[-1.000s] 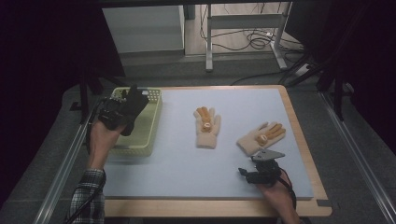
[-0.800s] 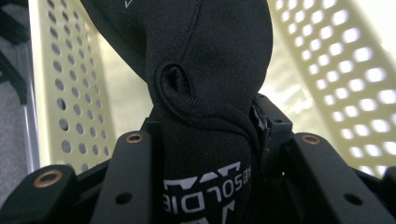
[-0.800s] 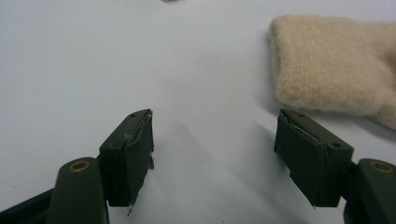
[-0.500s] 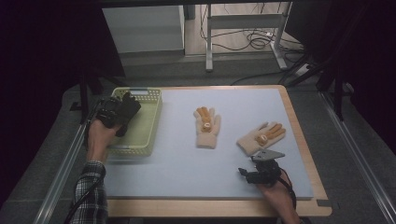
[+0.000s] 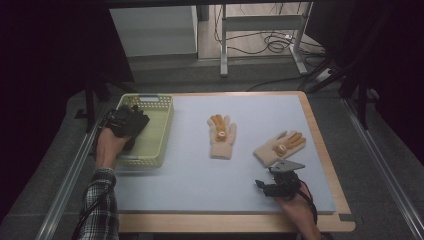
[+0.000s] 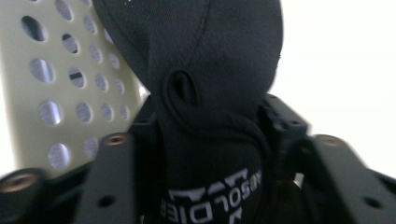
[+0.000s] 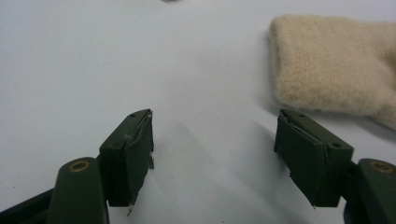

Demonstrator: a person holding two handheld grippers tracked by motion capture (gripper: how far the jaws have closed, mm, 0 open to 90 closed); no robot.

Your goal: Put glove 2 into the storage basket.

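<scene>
My left gripper (image 5: 131, 121) hovers over the left part of a pale green perforated basket (image 5: 161, 134). It is shut on a black fabric item (image 6: 205, 70) with white lettering, which hangs in front of the basket's holed wall (image 6: 60, 84). Two beige knitted gloves with orange fingers lie flat on the blue mat, one in the middle (image 5: 221, 136) and one to the right (image 5: 280, 146). My right gripper (image 5: 276, 185) rests low on the mat just in front of the right glove, open and holding nothing. That glove's cuff (image 7: 336, 65) lies just beyond its right jaw.
The blue mat (image 5: 200, 180) covers a wooden table whose edge (image 5: 345, 200) shows on the right. Metal rails run along both sides of the table. Beyond the far edge are a table frame and cables on the floor.
My left gripper, with the black fabric, has drifted slightly left and towards the person over the basket. The right gripper and both gloves have stayed put.
</scene>
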